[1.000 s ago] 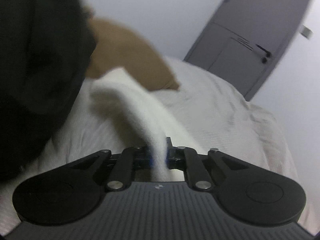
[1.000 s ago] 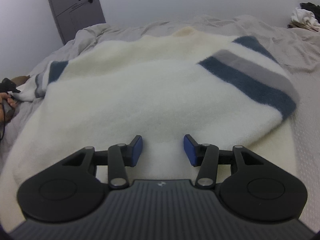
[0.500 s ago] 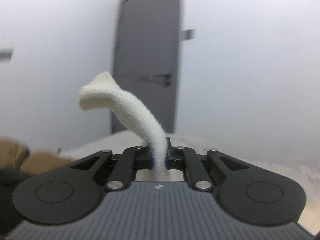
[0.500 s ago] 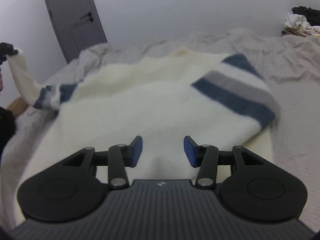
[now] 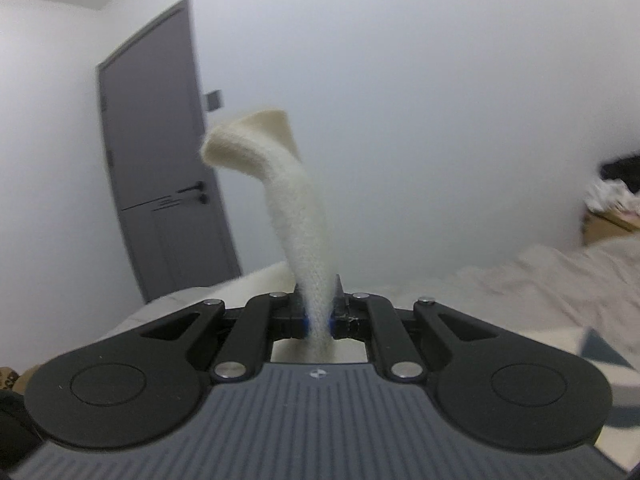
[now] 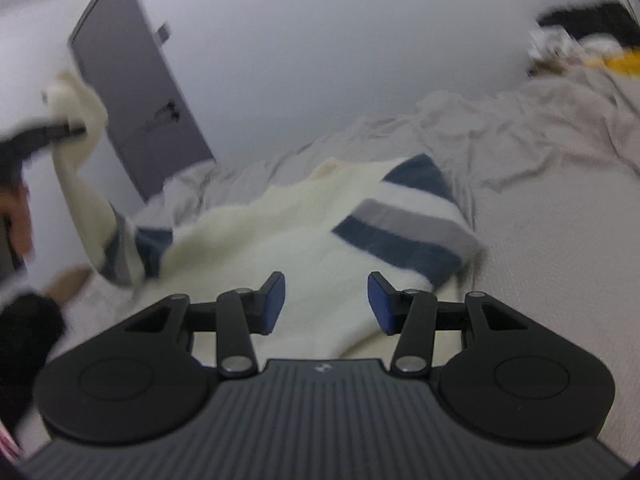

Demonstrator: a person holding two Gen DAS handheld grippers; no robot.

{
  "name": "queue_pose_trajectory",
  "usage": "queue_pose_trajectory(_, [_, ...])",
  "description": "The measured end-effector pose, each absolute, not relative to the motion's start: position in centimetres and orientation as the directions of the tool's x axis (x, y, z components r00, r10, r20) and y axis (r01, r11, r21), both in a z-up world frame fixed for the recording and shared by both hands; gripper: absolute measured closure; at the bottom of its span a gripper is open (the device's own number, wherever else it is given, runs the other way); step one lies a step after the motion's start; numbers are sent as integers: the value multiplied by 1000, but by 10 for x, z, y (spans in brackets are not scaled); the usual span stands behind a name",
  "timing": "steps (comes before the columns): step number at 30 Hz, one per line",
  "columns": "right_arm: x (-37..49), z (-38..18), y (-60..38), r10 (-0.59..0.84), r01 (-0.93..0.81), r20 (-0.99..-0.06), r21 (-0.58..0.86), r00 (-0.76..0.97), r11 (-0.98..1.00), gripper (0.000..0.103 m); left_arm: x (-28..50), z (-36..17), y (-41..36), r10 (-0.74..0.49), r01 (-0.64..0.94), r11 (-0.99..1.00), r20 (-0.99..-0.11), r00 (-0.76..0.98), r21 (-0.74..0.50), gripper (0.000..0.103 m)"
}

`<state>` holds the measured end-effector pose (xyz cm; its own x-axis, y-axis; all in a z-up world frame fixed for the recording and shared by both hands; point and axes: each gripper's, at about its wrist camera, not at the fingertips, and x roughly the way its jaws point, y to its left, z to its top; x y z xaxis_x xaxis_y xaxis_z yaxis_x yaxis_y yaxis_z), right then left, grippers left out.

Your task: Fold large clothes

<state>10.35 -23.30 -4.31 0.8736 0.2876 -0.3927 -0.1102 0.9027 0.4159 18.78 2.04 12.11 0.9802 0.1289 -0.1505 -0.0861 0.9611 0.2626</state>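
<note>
- The left gripper (image 5: pixel 318 316) is pinched tight on the cuff end of the cream sweater (image 6: pixel 288 248), and the left wrist view shows that sleeve (image 5: pixel 292 216) standing up out of the jaws like a curved tube against the white wall.
- That close view hides the rest of the garment; only the right wrist view shows the sweater's body spread flat on the bed (image 6: pixel 540 200), with the lifted sleeve stretched up to the left gripper (image 6: pixel 68 132) at the far left edge.
- The right gripper (image 6: pixel 326 304) is spread apart with nothing between its blue pads (image 6: pixel 274 300); it hovers over the sweater's near hem.
- I count two sleeves: one raised at the left, one folded across the sweater's front on the right, each with navy and grey stripes (image 6: pixel 404 232).
- One grey door (image 5: pixel 160 168) shows in both views, handle on its right side.
- One pile of clothes (image 6: pixel 580 40) lies at the far right beyond the bed, blurred; the left wrist view catches it too, over a brown box (image 5: pixel 608 224).
- Part of a hand (image 6: pixel 18 220) holding the left gripper shows only in the right wrist view, badly blurred.
</note>
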Motion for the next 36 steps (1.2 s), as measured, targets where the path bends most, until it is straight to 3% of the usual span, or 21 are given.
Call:
queue_pose_trajectory(8, [95,-41,-275,321,-92,-331,556,887,826,53,179,42,-79,45,33,953,-246,968,303,93])
queue_pose_trajectory(14, [88,-43,-306,305,-60,-306,610,902,790,53,174,-27,-139,-20,139,945,-372,928,296,93])
queue_pose_trajectory(19, [88,-48,-324,279,-24,-311,627,909,778,53,163,-77,-145,-58,201,941,-456,888,271,93])
queue_pose_trajectory(23, [91,-49,-324,265,-20,-311,614,913,789,53,162,-88,-134,-103,220,960,-511,853,174,91])
queue_pose_trajectory(24, [92,-49,-323,262,-21,-314,604,912,797,53,163,-89,-128,-126,224,967,-541,832,119,89])
queue_pose_trajectory(28, [97,-53,-320,250,-12,-332,581,909,814,53,164,-70,-100,-214,224,973,-581,785,-56,37])
queue_pose_trajectory(33, [104,-55,-314,247,-11,-345,562,906,827,53,147,-56,-80,-330,277,943,-606,724,-183,33])
queue_pose_trajectory(36, [104,-52,-306,237,-21,-344,529,909,849,53,134,-42,-68,-341,296,939,-600,724,-175,32])
